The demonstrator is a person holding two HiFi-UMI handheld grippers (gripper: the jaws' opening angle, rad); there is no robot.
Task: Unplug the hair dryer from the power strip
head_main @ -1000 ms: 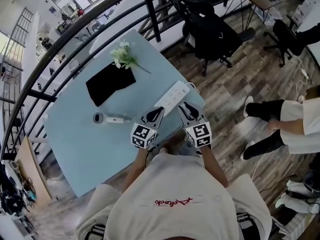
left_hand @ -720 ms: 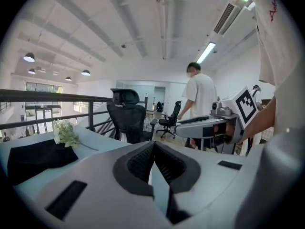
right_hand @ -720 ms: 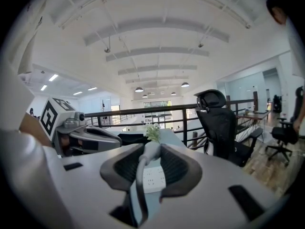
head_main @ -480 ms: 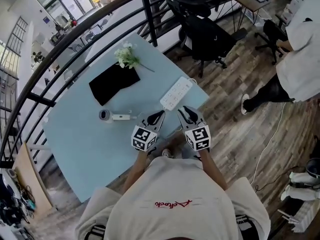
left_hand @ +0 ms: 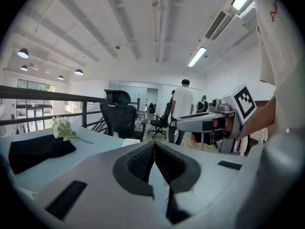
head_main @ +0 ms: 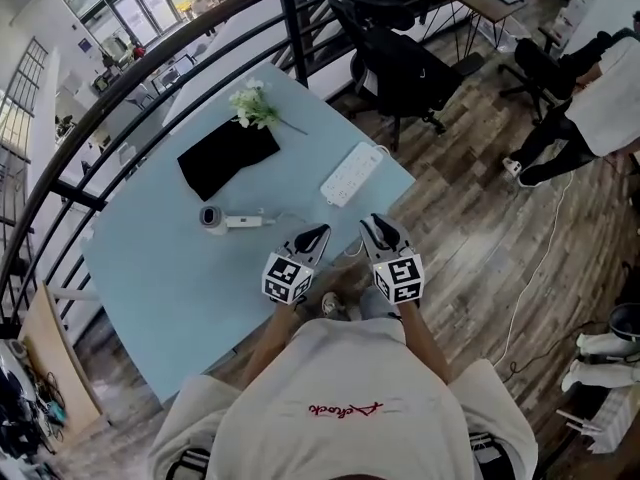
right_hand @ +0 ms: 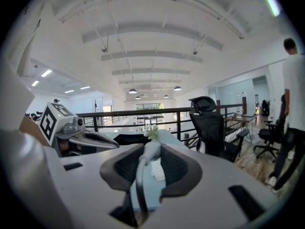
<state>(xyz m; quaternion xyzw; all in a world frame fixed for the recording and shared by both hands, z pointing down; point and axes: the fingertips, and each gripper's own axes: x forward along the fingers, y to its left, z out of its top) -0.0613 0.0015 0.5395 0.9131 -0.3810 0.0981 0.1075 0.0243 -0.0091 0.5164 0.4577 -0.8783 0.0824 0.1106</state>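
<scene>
The hair dryer lies on its side on the pale blue tabletop. The left claw is closed tight on nothing. The white power strip sits near the tabletop's far right edge. The right claw grips the grey plug, held clear of the strip. The red script on the person's shirt is illegible.

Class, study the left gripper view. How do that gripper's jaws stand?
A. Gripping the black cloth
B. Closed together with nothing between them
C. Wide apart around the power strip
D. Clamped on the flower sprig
B: in the left gripper view, the left gripper has its jaws meeting along one line, and nothing sits between them.
</scene>
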